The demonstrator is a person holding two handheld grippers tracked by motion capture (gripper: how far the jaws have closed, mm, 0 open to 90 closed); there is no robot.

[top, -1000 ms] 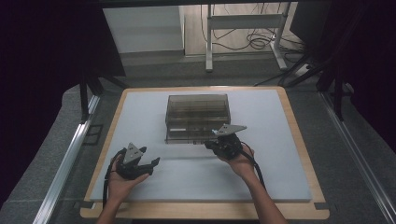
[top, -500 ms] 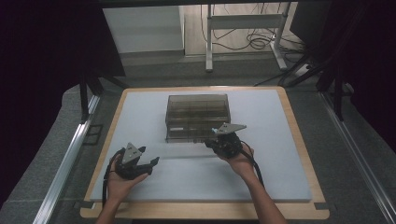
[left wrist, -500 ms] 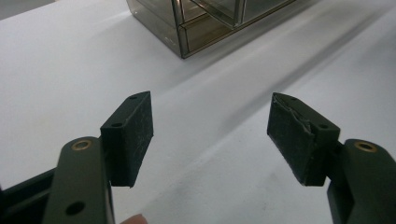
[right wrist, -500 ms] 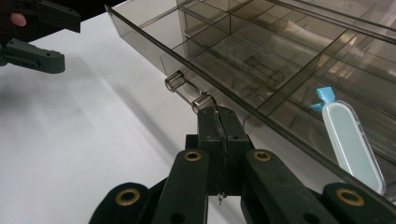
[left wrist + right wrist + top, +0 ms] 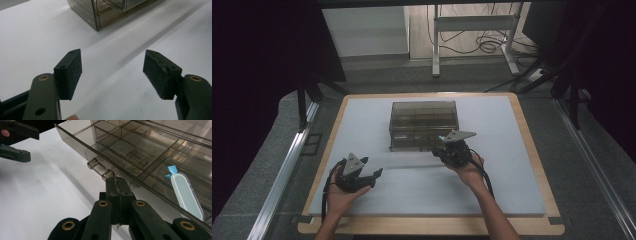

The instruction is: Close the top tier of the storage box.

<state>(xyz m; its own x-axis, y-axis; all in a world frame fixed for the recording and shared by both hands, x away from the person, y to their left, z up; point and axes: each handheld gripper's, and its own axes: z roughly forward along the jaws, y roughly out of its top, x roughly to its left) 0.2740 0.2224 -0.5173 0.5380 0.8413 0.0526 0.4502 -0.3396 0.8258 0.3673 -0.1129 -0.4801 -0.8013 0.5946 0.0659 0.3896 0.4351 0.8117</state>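
Jaws on the right gripper [image 5: 117, 185] are pressed together with nothing visible between them, their tips just under the small clear handle [image 5: 99, 169] on the front of a smoky plastic drawer box [image 5: 424, 124], which stands near the far middle of the desk [image 5: 512, 150]. One drawer [image 5: 150, 152] appears slid out toward the person, its dividers showing and a pale blue oval item [image 5: 186, 195] with a blue tab lying in one compartment; my guess is the shut tips are placed there to hook or nudge the handle rather than pinch it. Over by the near left corner, the left gripper [image 5: 112, 72] has its jaws spread wide and empty above the bare white surface, well apart from the box, probably waiting. No brand, label or writing can be read anywhere.
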